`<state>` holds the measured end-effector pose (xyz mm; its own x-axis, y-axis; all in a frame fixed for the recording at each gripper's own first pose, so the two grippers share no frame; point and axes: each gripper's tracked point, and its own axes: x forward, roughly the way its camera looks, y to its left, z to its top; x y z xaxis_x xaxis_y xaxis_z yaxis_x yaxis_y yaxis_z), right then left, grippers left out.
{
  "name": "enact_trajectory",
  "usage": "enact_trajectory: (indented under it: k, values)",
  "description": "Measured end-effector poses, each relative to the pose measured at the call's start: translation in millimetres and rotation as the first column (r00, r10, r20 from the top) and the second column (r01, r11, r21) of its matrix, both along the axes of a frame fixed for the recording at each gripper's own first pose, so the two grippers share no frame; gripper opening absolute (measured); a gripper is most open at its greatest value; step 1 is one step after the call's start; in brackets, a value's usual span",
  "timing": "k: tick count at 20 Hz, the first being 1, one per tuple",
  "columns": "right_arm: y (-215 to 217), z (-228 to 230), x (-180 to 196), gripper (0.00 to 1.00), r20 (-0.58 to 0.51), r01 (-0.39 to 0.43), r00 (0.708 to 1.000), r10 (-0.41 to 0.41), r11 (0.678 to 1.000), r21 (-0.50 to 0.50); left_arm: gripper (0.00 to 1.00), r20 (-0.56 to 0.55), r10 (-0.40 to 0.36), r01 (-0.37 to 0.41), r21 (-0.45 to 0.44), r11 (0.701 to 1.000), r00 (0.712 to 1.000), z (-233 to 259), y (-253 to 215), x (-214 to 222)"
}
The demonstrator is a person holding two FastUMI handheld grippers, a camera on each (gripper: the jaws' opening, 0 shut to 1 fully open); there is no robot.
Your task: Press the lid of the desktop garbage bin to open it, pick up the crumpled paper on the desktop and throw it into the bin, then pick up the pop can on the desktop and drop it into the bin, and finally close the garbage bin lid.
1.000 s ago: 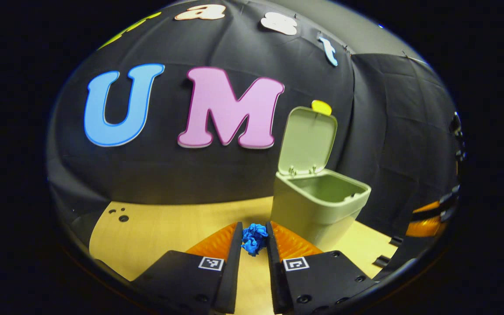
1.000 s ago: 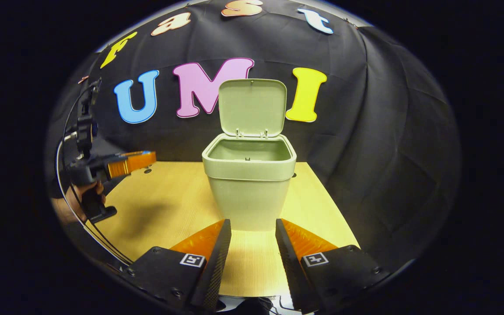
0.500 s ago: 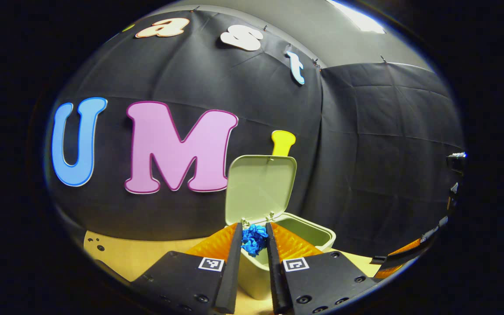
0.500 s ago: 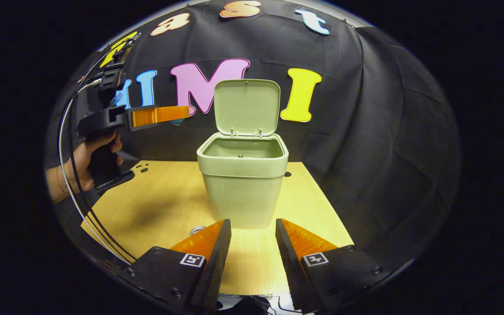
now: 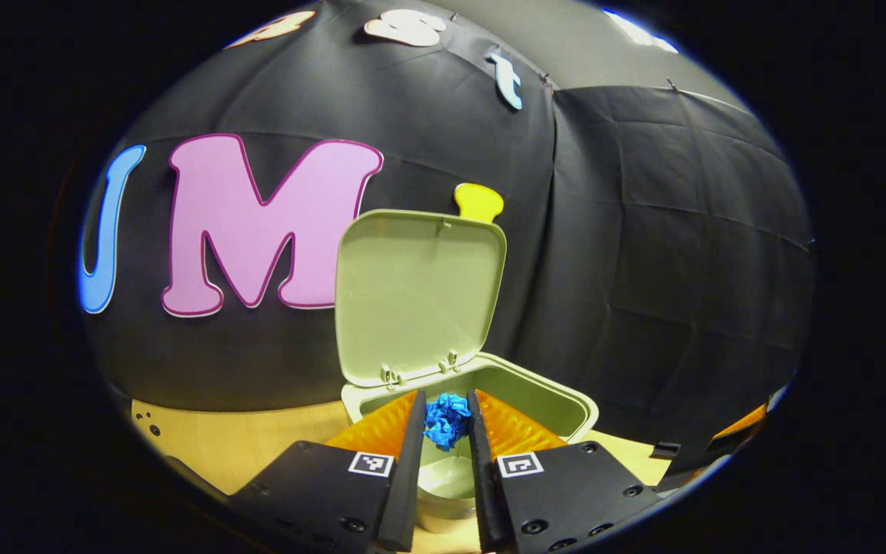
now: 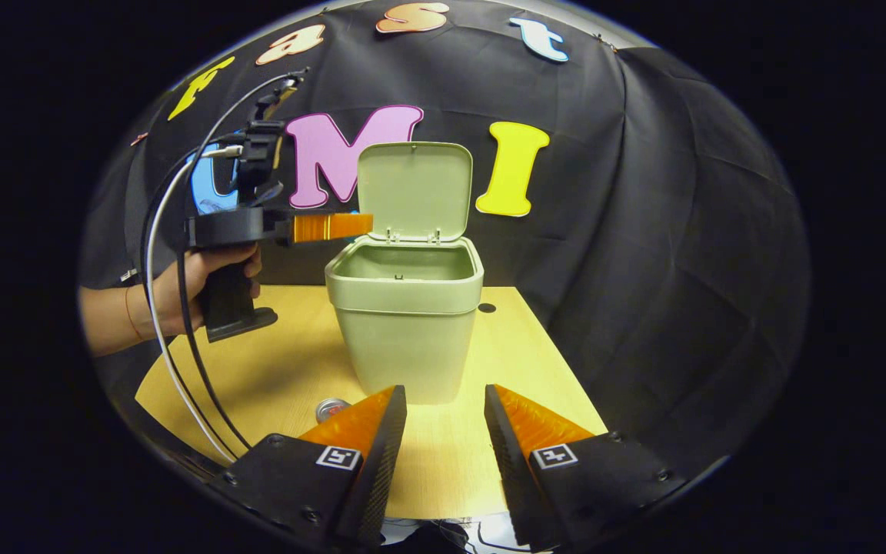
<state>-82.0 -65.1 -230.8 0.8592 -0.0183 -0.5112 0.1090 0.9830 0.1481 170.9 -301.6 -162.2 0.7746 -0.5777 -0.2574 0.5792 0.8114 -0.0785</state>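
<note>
Left claw (image 5: 444, 422): clamped on the blue crumpled paper (image 5: 446, 419), held above the open mouth of the bin, near its hinge side.
Pop can (image 6: 331, 408): on the bench (image 6: 297, 369), near the bin's base.
Garbage bin (image 6: 403, 323): pale green, lid (image 6: 414, 190) upright.
Right claw (image 6: 437, 431): fingers apart, holding nothing, above the bench's near edge.
</note>
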Motion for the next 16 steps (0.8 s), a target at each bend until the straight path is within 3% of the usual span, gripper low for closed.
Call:
enact_trajectory:
  k: [4, 7, 16]
  values:
    - [-6, 0, 1, 0.63, -0.001, 0.008, 1.000, -0.008, 1.000, -0.001, 0.38, -0.047, 0.008, -0.007, 0.030, 1.000, 0.999, -24, -2, 2]
    - [-6, -2, 2, 0.66, -0.005, 0.000, 1.000, 0.000, 1.000, -0.010, 0.42, -0.058, 0.008, -0.005, 0.047, 0.999, 0.998, -32, -4, 3]
    - [-2, -3, 6, 0.63, -0.001, -0.024, 1.000, 0.024, 1.000, 0.003, 0.75, -0.022, 0.004, -0.003, 0.033, 0.999, 1.000, -21, 1, -7]
